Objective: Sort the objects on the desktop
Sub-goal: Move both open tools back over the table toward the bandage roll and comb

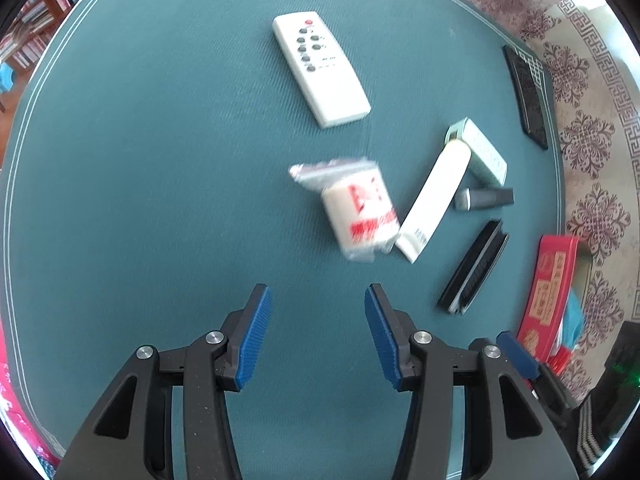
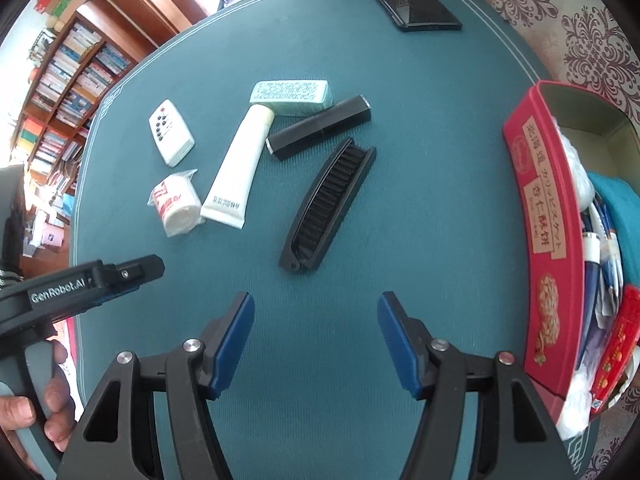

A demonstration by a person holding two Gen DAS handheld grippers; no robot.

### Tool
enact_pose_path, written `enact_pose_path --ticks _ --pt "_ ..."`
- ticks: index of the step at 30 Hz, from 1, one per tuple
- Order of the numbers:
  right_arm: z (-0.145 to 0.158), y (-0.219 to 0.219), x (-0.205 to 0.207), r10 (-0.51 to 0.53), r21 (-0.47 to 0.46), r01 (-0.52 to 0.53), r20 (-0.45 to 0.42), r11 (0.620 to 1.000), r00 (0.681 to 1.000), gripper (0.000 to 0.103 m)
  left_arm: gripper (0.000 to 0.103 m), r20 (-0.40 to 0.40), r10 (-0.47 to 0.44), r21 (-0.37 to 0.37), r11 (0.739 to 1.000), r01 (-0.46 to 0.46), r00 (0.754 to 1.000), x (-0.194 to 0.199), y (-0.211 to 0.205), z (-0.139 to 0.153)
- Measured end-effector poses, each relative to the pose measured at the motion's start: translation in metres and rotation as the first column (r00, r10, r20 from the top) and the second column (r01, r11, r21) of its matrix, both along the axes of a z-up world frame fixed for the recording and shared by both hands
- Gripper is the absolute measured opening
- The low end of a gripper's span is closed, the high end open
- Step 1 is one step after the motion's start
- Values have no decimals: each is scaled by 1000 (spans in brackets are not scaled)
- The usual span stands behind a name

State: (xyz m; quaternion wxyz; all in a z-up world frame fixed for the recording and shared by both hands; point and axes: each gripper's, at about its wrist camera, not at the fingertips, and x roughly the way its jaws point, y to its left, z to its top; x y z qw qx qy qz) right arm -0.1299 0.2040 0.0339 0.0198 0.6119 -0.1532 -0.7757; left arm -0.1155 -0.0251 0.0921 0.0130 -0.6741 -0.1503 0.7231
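From the left wrist, the left gripper is seen part open and empty; the packet, at 12 o'clock, should be straddled squarely.

From the right wrist, the right gripper is seen wider, holding nothing; the brush lies at 12 o'clock, the tin at 3.
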Motion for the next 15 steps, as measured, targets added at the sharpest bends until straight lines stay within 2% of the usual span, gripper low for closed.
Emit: enact_pose_path --ticks 7,10,15 --pt "-4 -2 -17 -16 13 16 3 1000 1000 68 52 -5 20 13 1000 -20 1000 -12 -8 -3" --pt "-6 -4 -24 -20 18 20 4 1000 1000 68 58 -9 23 9 1000 -23 1000 -15 -8 -3" --pt "-9 -6 -33 -29 18 29 7 999 1000 68 58 -22 35 29 999 -34 999 -14 -13 0"
